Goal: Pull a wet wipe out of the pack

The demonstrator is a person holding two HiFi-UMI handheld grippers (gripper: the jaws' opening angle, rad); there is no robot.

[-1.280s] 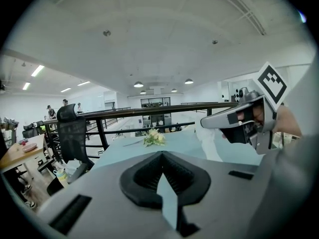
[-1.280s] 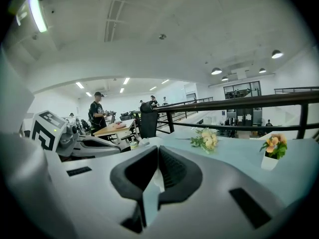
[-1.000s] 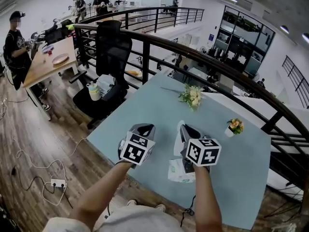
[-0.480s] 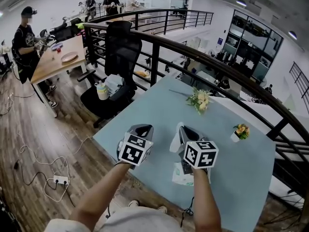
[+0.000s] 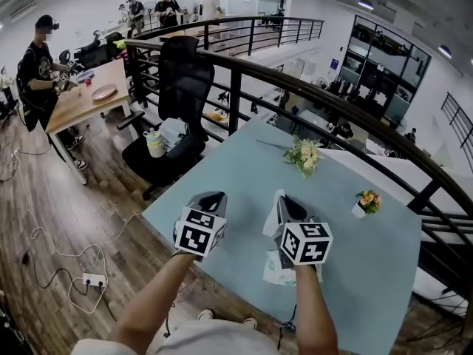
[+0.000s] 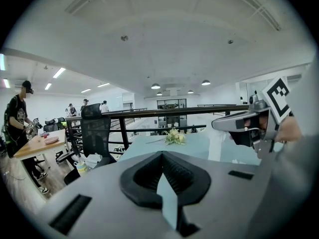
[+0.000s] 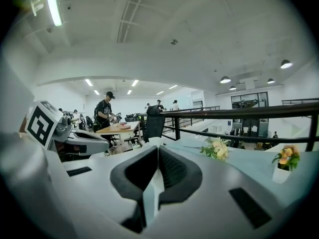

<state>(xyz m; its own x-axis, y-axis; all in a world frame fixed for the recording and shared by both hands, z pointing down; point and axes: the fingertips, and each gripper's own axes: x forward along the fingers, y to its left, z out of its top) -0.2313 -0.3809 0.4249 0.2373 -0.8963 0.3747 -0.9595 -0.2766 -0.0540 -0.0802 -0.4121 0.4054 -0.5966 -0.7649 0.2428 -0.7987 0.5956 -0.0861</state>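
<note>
The wet wipe pack (image 5: 278, 269) lies on the pale blue table (image 5: 236, 161) near its front edge, partly hidden under my right hand. My right gripper (image 5: 285, 200) hovers above it, shut on a white wet wipe (image 5: 271, 217) that hangs down from the jaws toward the pack. In the right gripper view a white strip of the wipe (image 7: 154, 142) shows between the closed jaws of the right gripper (image 7: 158, 149). My left gripper (image 5: 213, 197) hangs to the left of the pack, jaws together and holding nothing. From the left gripper (image 6: 160, 156) the hanging wipe (image 6: 218, 144) shows at the right.
A bunch of flowers (image 5: 304, 154) lies at the table's far side and a small flower pot (image 5: 364, 200) stands to the right. A black railing (image 5: 310, 87) runs behind the table, with a black office chair (image 5: 181, 87) beyond the left edge.
My left gripper has drifted a little to the left, away from the pack. The right gripper stays shut on the wipe above the pack.
</note>
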